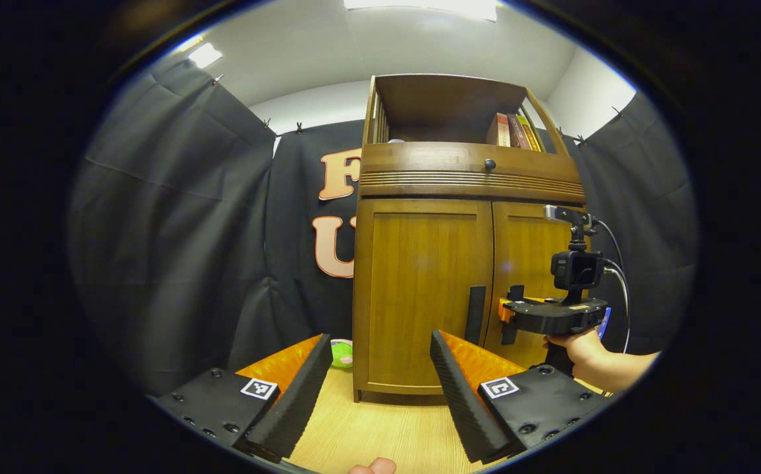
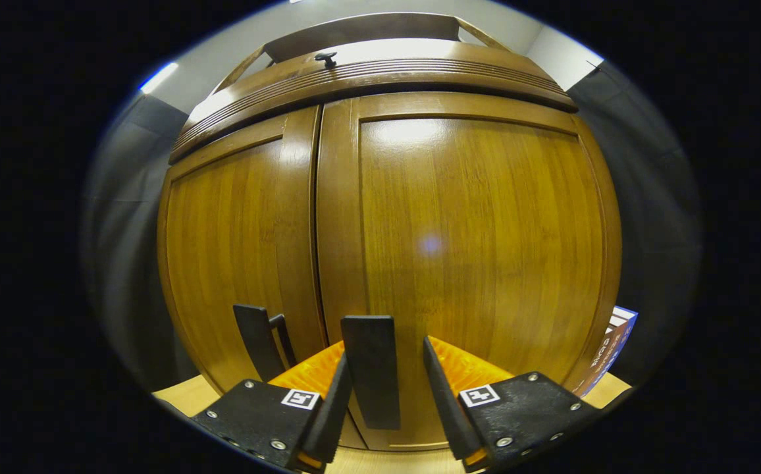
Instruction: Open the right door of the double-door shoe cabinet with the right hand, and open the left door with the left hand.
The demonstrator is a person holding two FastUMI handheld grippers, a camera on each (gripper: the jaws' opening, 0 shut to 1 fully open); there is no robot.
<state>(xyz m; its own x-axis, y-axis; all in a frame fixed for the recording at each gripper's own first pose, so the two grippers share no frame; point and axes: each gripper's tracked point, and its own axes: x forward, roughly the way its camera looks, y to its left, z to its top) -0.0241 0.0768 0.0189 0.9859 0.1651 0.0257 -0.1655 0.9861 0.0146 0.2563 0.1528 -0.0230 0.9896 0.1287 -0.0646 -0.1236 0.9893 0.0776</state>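
both doors shut: right gripper (image 2: 380,401), fingers spread around the right door handle (image 2: 370,368), must close and pull toward 6 o'clock; left gripper (image 1: 377,388) waits open.

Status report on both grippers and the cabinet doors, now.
Right gripper open, straddling right door handle. Left gripper open, standing off. Both doors shut. Nothing blocking.

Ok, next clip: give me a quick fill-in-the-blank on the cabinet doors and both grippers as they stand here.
1. Both cabinet doors are ____.
2. The right door's handle stands between the open fingers of the ____ gripper.
3. The left gripper is ____, back from the left door.
4. On the cabinet's top shelf, at its right end, stand some ____.

Missing words: closed; right; open; books
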